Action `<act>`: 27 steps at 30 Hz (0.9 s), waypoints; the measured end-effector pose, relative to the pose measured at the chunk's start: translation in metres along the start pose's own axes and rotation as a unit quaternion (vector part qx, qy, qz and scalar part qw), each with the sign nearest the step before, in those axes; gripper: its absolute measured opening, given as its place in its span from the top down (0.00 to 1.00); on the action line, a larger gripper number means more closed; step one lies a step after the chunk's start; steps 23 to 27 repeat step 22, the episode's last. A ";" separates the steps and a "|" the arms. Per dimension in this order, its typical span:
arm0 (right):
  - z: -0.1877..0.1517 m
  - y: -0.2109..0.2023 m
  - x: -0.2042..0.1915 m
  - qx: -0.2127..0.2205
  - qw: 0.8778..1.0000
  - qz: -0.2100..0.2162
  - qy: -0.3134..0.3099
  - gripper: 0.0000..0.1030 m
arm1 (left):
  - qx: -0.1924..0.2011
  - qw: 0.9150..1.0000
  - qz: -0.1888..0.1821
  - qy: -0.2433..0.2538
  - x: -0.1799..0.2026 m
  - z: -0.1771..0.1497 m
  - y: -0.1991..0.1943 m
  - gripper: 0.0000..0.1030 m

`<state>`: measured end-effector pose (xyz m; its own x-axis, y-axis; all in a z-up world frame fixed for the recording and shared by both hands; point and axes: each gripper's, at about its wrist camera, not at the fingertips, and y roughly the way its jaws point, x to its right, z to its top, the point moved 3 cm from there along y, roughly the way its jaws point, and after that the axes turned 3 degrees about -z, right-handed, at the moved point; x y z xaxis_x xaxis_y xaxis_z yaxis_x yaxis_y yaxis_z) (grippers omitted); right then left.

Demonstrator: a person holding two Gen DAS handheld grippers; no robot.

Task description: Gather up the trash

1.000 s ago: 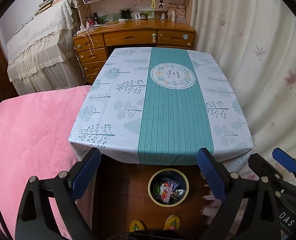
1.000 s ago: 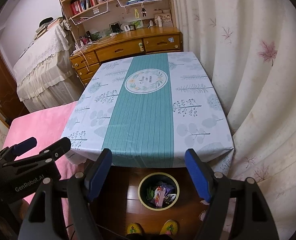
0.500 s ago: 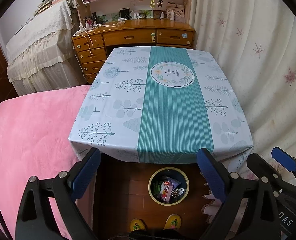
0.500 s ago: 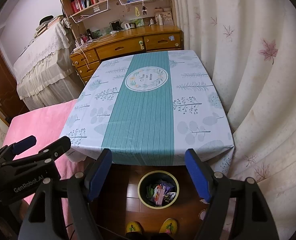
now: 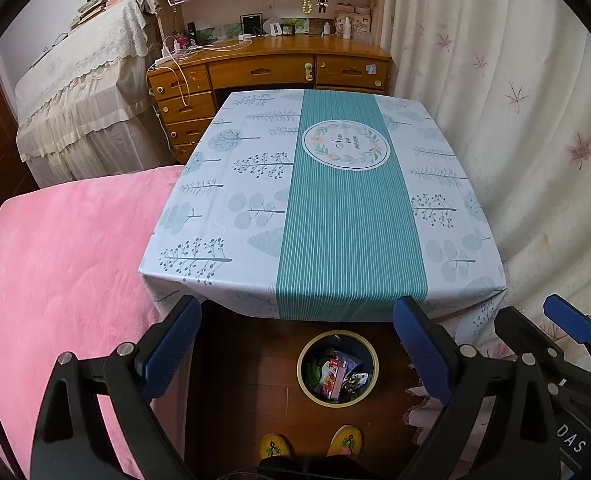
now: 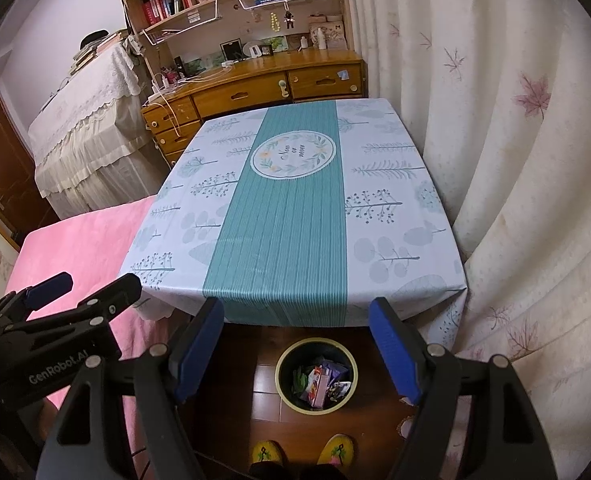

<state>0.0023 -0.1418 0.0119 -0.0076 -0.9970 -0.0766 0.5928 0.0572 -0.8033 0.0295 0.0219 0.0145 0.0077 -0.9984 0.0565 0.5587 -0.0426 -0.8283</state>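
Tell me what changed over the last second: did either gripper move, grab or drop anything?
Nothing visibly changed. The left gripper and right gripper hang open and empty above the trash bin, which holds the same wrappers. The tablecloth carries nothing, as before.

One bin (image 5: 337, 368), two slippers (image 5: 275, 445)
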 end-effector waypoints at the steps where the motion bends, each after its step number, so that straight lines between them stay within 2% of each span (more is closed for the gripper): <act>1: 0.000 0.000 0.000 0.000 1.000 0.000 0.000 0.27 | 0.000 1.000 0.000 0.000 -0.001 -0.002 -0.001 0.07; 27: -0.002 -0.001 0.001 0.000 1.000 0.001 0.001 0.27 | 0.001 1.000 0.001 0.003 -0.001 -0.006 -0.004 0.07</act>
